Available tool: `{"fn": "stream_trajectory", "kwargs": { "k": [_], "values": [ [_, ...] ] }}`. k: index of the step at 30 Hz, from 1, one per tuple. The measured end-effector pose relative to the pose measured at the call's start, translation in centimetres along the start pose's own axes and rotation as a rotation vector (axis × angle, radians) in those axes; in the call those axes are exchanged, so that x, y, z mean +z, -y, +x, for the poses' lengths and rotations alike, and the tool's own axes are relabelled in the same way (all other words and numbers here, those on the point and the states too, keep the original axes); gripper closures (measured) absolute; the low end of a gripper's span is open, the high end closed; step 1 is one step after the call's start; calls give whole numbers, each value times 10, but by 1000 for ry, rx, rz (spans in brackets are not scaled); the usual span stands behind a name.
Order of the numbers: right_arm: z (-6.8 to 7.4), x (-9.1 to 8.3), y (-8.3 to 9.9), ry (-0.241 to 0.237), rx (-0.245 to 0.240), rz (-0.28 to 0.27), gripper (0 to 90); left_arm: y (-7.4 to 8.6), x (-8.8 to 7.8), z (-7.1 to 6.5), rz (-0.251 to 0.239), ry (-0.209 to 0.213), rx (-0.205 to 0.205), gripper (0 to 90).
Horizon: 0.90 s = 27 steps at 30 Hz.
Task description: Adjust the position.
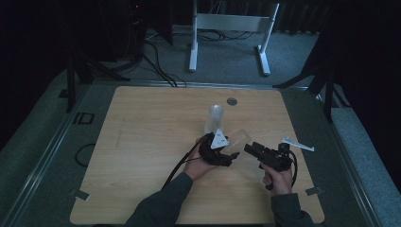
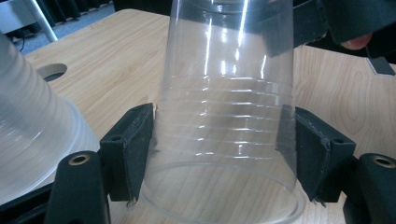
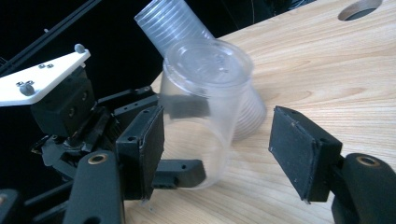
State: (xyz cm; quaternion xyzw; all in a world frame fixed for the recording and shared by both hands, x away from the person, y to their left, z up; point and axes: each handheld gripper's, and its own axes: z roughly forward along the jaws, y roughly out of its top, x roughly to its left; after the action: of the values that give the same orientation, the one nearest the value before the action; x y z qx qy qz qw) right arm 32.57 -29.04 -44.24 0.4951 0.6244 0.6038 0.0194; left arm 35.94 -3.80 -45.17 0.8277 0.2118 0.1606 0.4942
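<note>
We see the wooden table [image 1: 142,142] first. On it, near centre, stands the stack of cups [image 1: 215,118]; at its five o'clock our left gripper [image 2: 224,140] is clamped on the clear cup [image 2: 224,93]. At the cup's four o'clock our right gripper [image 3: 217,149] stands released, pads off the cup.

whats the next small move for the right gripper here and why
Probably ease the right gripper forward and close it on the clear cup. The left gripper clamps that cup near its rim, while the right one stands open with one pad still clear of it.
</note>
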Motion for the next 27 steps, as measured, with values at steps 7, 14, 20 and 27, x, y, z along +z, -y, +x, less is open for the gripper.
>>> {"fn": "stream_trajectory", "kwargs": {
  "k": [7, 14, 20, 27],
  "values": [
    [-1, -4, -5, 22, -62, 47, 370, 2, -5, 3, 8, 6, 7, 287],
    [5, -2, -10, 83, -183, 134, 385, 4, -10, 4, 15, 15, 18, 289],
    [7, 0, -12, 109, -237, 173, 387, 7, -14, 5, 23, 26, 20, 290],
    [13, 1, -16, 147, -321, 219, 387, 9, -19, 8, 28, 38, 21, 292]
  ]
}}
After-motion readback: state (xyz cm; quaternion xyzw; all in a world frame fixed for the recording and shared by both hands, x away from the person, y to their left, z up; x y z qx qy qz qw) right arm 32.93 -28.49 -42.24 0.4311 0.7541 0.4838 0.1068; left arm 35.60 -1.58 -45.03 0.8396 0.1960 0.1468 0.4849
